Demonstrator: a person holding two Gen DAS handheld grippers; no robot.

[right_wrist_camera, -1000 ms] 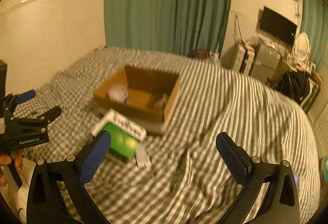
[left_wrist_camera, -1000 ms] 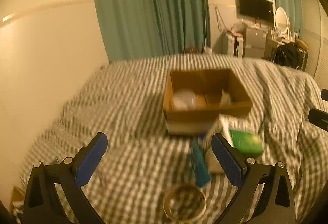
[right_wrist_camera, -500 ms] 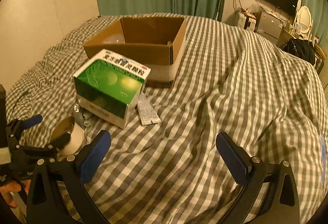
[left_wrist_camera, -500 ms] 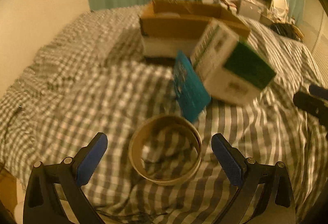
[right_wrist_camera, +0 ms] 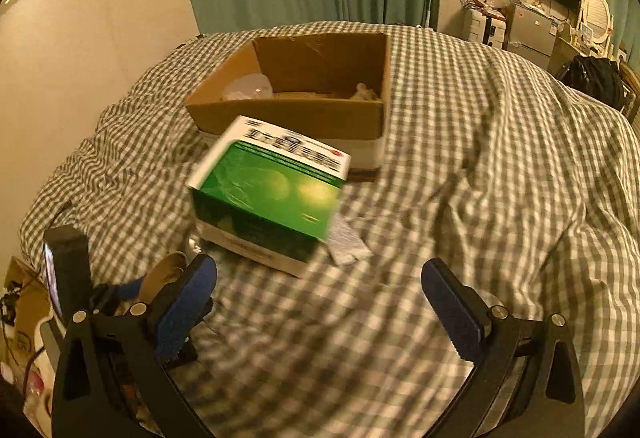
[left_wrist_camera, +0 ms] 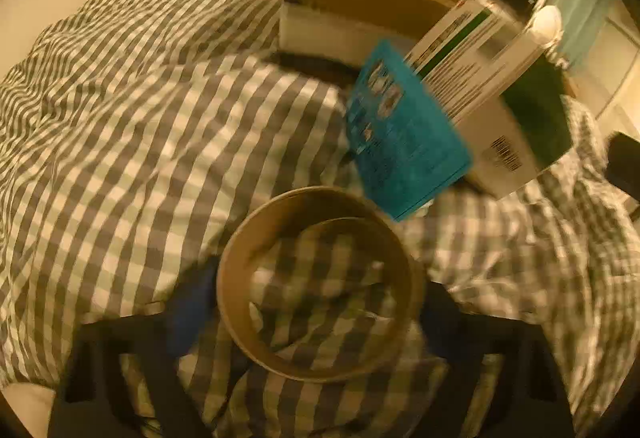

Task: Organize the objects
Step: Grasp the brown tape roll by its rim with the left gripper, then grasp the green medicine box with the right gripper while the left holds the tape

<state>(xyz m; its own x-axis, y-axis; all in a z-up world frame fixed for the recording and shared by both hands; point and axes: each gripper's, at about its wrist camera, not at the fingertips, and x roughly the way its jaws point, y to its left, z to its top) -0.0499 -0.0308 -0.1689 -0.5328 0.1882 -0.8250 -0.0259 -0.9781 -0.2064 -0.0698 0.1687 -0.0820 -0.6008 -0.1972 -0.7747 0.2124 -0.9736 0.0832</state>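
Your left gripper [left_wrist_camera: 316, 302] straddles the tape ring [left_wrist_camera: 320, 278] on the checked duvet [left_wrist_camera: 140, 157], fingers spread at its sides, contact blurred. Squeeze off-centre and the thin ring may buckle or slip into the soft folds. The teal packet [left_wrist_camera: 404, 133] and green box [right_wrist_camera: 268, 193] block the way to the cardboard box [right_wrist_camera: 304, 89]. Your right gripper [right_wrist_camera: 320, 302] hangs open, empty.

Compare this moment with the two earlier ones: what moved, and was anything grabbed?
The left tongs dropped toward the bed and closed in around the tape ring, which now sits between the fingers; blur hides whether they grip it. The right tongs moved nearer the green box, open and empty. Cardboard box, green box and teal packet stayed put.
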